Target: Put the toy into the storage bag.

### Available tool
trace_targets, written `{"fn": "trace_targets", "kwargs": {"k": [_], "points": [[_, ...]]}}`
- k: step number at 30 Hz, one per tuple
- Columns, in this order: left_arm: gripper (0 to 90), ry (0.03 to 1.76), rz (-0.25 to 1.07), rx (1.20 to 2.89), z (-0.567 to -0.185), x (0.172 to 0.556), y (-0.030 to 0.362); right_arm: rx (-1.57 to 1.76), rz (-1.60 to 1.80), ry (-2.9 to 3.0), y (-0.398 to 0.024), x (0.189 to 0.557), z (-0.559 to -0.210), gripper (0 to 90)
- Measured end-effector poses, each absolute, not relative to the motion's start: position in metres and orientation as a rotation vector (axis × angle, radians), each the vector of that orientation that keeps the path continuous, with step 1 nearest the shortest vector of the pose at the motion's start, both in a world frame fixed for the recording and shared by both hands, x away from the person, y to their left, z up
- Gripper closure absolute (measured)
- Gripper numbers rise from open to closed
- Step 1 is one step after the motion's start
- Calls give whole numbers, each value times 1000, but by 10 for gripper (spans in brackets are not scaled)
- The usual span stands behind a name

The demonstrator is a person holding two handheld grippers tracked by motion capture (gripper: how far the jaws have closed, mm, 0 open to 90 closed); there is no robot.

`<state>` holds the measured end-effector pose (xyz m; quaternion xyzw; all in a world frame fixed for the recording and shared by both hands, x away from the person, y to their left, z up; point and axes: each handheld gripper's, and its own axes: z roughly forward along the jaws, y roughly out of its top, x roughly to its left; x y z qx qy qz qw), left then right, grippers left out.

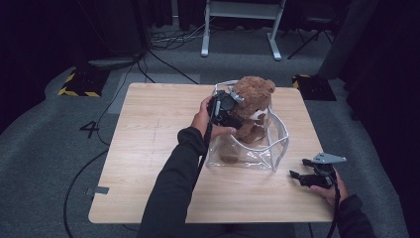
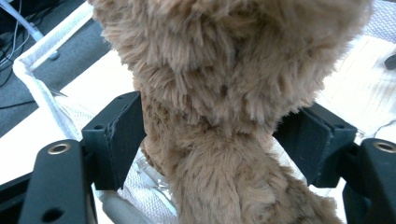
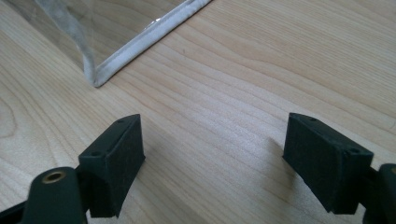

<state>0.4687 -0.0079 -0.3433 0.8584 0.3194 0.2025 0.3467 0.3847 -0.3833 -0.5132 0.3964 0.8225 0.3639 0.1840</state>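
Observation:
A brown teddy bear (image 1: 253,99) sits upright inside a clear plastic bag (image 1: 278,144) with white trim on the wooden table (image 1: 143,148). My left gripper (image 1: 236,110) reaches in at the bear's neck from the left. In the left gripper view the bear (image 2: 224,70) stands between the two black pads (image 2: 119,140). The pads rest at the edge of the fur without squeezing it, so my left gripper (image 2: 217,140) is open. Over the table's right front, my right gripper (image 1: 298,167) is open and holds nothing. Its own view shows my right gripper (image 3: 215,154) over bare wood, near the bag's white-trimmed corner (image 3: 149,42).
The bag's white rim (image 2: 37,84) runs behind the bear. Off the table, cables (image 1: 163,44) lie on the grey floor at the back. A white frame (image 1: 237,25) stands beyond them, and black bases with yellow-striped tape (image 1: 81,82) sit at both sides.

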Motion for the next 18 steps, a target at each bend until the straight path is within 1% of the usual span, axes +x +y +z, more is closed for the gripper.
{"fn": "trace_targets", "kwargs": {"k": [7,18], "points": [[243,835,545,2216,-343,467,-5,1118,1026,2319,-383,385,-513,200],[238,808,642,2238,-339,460,-6,1118,1026,2319,-383,385,-513,200]]}}
